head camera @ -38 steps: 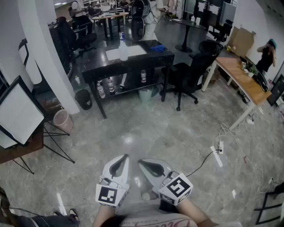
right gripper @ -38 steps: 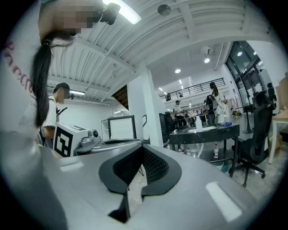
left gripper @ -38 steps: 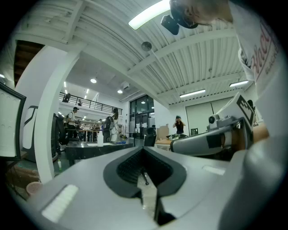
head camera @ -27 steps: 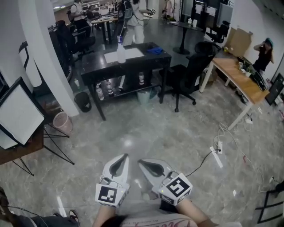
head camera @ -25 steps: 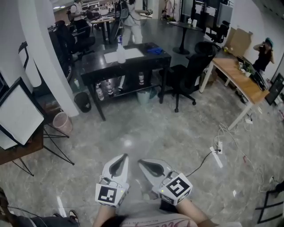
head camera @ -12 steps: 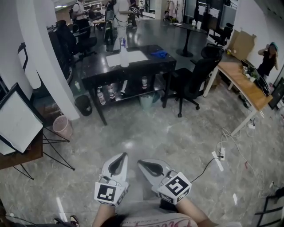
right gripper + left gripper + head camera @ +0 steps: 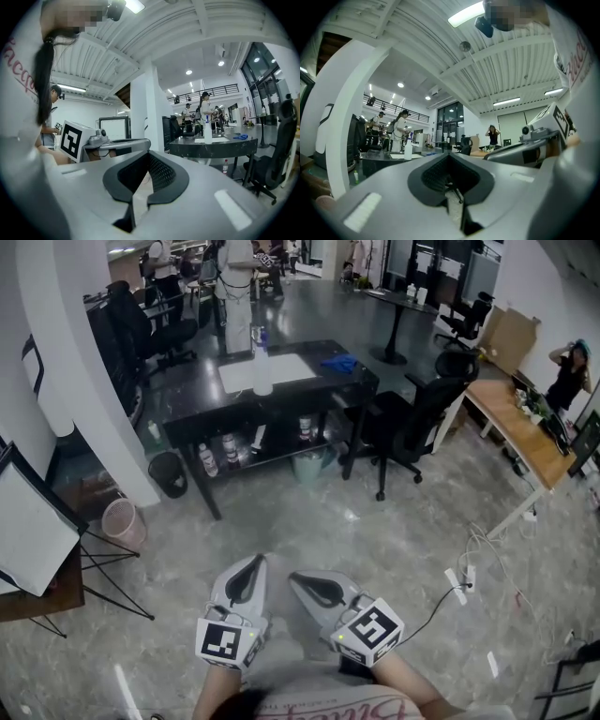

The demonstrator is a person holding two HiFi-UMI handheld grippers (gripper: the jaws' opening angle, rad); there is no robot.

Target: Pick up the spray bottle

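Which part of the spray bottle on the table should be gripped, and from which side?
Probably grip the spray bottle around its white body, below the blue head, coming level from the near side of the table: it stands upright, and nothing blocks that side.

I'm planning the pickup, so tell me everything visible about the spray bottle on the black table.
The spray bottle is far off and small in every view. It has a pale, translucent-looking plastic body with a blue spray head on top. It stands upright on the black table, at the near edge of a white sheet; whether its base rests on the sheet is unclear. Nothing else touches it, and its fill level cannot be made out.
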